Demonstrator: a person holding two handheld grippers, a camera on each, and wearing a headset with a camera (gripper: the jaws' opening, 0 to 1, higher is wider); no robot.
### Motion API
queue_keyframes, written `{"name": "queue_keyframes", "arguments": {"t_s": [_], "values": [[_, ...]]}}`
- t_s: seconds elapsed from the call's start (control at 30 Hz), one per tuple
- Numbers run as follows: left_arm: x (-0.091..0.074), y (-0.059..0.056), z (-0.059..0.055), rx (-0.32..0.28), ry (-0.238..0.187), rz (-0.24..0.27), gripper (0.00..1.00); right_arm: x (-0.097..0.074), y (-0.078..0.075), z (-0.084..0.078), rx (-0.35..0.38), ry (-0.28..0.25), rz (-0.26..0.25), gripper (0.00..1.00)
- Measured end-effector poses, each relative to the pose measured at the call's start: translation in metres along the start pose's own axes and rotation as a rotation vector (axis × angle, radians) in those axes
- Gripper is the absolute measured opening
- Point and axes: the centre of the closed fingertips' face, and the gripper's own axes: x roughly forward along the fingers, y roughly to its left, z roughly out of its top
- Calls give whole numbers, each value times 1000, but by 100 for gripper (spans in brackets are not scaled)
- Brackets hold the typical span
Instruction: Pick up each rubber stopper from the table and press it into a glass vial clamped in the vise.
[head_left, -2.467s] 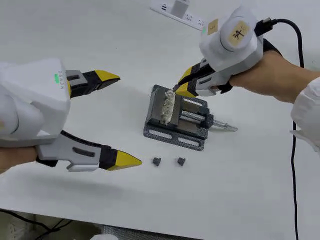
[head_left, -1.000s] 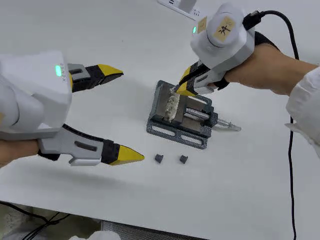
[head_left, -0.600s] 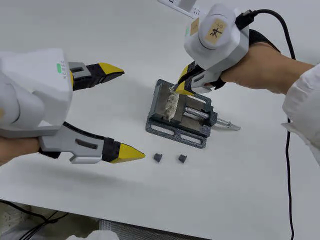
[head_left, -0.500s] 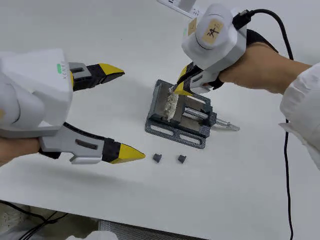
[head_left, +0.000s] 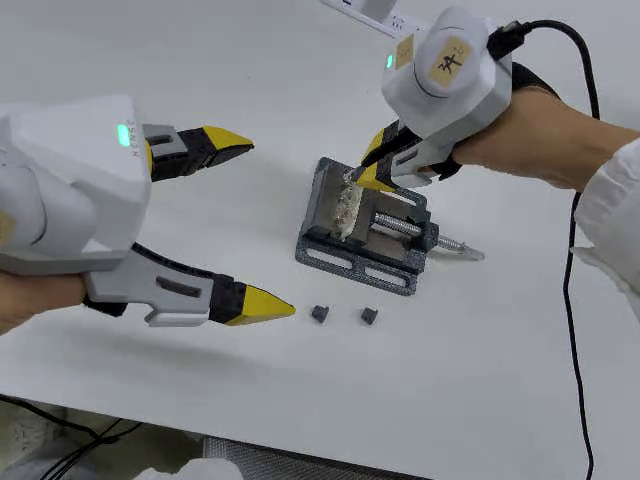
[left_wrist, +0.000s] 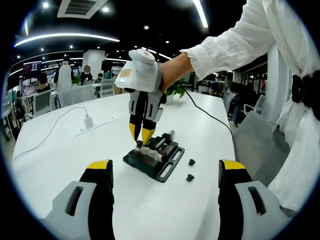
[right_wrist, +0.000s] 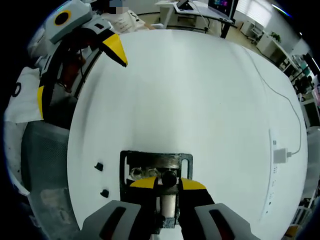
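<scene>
Head view: the right gripper (head_left: 366, 172) stands over the vise (head_left: 352, 262), jaws drawn nearly together, yellow tips pointing down at the pale row of glass vials (head_left: 345, 205) clamped between the vise faces; the left gripper (head_left: 258, 226) hangs well off to the left, jaws spread wide with nothing between them; two loose stoppers (head_left: 320, 314) lie on the white table (head_left: 300, 80) just in front of the vise base, near the left gripper's lower tip and well apart from the right gripper. Left gripper view: its own jaws stand released at either side, the vise straight ahead between them, the loose stoppers just right of it; a small dark gripped stopper (left_wrist: 139, 144) shows at the right gripper's tips, at the top of the vial row; whether it is touching or seated, cannot tell from here. Right gripper view: the camera looks straight down the jaws; the tips are clenched on the dark round stopper, which sits at the right end of the row, with clear open mouths to its left. Judgement: the vials stand upright, their long axis in line with the right gripper's jaws, so the press runs straight down along them; for the next stopper the left gripper is the nearer.
</scene>
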Motion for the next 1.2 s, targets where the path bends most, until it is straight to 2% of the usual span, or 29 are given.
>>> {"name": "queue_keyframes", "arguments": {"t_s": [0.1,0.27,0.47,0.8,1.2], "values": [[-1,1,0,-2,1,2,86,-8,1,1,15,-30,-6,13],[0,1,0,-1,-3,1,85,-18,1,3,42,-69,-18,7],[2,0,0,-1,-2,-8,85,-18,-4,3,68,-103,-14,1],[3,0,1,-2,0,-16,85,-7,-1,0,60,-90,7,0],[3,1,1,-6,-1,-14,84,-4,-2,0,56,-85,7,0]]}}
